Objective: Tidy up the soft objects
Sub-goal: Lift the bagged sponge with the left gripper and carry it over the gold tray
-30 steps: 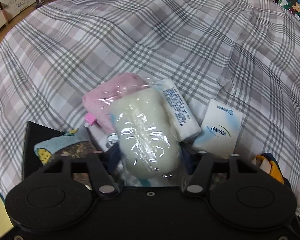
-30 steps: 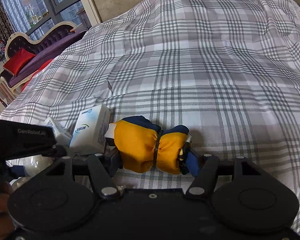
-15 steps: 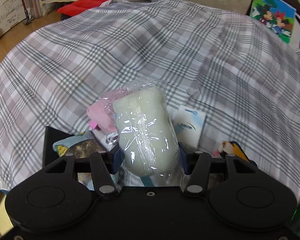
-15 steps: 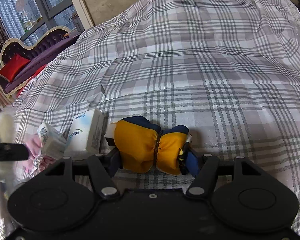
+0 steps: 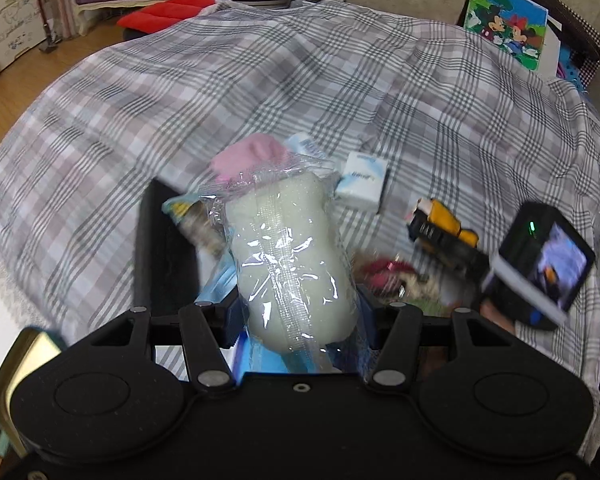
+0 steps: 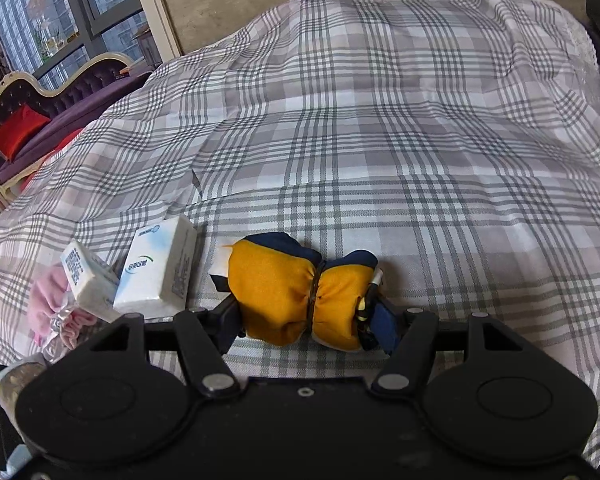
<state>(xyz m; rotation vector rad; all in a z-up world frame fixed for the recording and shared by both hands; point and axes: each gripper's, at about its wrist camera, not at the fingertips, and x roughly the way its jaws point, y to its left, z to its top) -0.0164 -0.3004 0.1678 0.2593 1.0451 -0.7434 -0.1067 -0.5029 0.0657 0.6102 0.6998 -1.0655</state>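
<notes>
In the left wrist view the wrapped pale sponge covers most of what lies behind it: only the top of a pink cloth and a corner of a small white pack show above it. The black tray is partly hidden, its contents smeared by blur. A reddish thing right of the sponge is too blurred to name. In the right wrist view the gripper body hides the lower edge of the yellow and blue bundle, and the print on the white tissue pack is too small to read.
</notes>
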